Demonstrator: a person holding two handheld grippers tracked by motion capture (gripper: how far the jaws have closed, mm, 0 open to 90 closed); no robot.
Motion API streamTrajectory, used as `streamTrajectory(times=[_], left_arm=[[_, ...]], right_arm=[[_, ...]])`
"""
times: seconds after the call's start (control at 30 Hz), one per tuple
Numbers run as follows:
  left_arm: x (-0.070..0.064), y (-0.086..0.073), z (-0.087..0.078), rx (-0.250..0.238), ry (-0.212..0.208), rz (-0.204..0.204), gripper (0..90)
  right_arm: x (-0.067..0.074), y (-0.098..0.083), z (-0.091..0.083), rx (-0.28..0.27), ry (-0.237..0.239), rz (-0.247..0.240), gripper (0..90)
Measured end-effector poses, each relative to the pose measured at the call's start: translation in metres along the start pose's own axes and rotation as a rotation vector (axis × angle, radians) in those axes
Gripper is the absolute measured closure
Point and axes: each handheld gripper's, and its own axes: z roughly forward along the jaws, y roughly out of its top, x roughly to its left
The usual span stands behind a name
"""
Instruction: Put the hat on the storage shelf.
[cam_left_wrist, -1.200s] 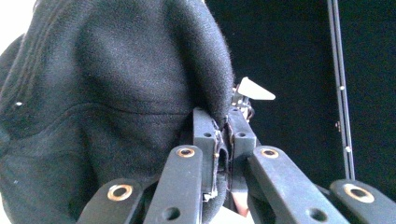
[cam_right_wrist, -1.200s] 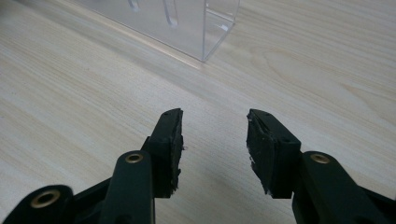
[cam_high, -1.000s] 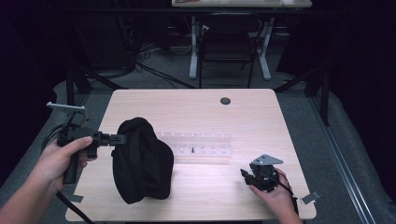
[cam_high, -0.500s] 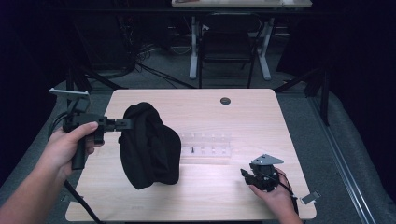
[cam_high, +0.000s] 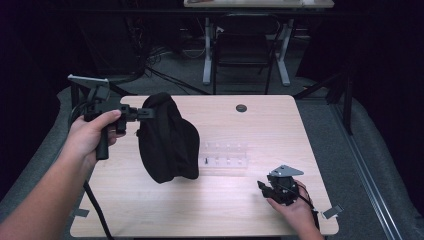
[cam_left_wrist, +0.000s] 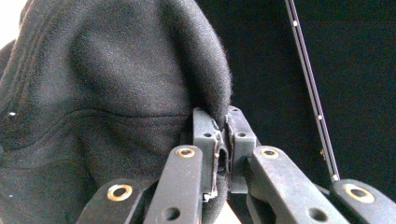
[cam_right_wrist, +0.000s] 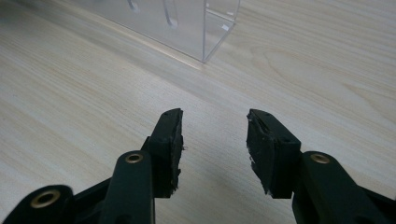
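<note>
A black cloth bag hangs over the left half of the wooden table, lifted by its top edge. My left gripper is shut on that edge; in the left gripper view the black fabric is pinched between the two closed pads. A clear plastic organiser box lies on the table right of the bag, partly hidden behind it. My right gripper rests low near the table's front right, open with nothing between its fingers; the box's corner stands ahead of it.
A small dark round grommet sits in the table top near the far edge. Chair and desk legs stand on the floor beyond the table. Cables trail from both grippers off the table's edges.
My left hand has risen and moved toward the far side, lifting the bag off the table and uncovering more of the clear box. The right gripper has stayed put.
</note>
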Motion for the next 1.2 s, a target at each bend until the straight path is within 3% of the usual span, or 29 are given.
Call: streamTrajectory(times=[0.4,0.7,1.2], left_arm=[[-0.002,0.016,0.023,-0.011,0.027,-0.009,85.7],[-0.005,0.022,0.035,-0.011,0.09,0.002,85.7],[-0.016,0.027,0.051,-0.002,0.114,0.029,85.6]], right_arm=[[-0.003,0.0,-0.002,-0.012,0.005,0.008,55.5],[-0.004,0.0,-0.002,-0.014,0.015,0.017,55.6],[-0.003,0.001,-0.002,-0.011,0.005,0.004,55.8]])
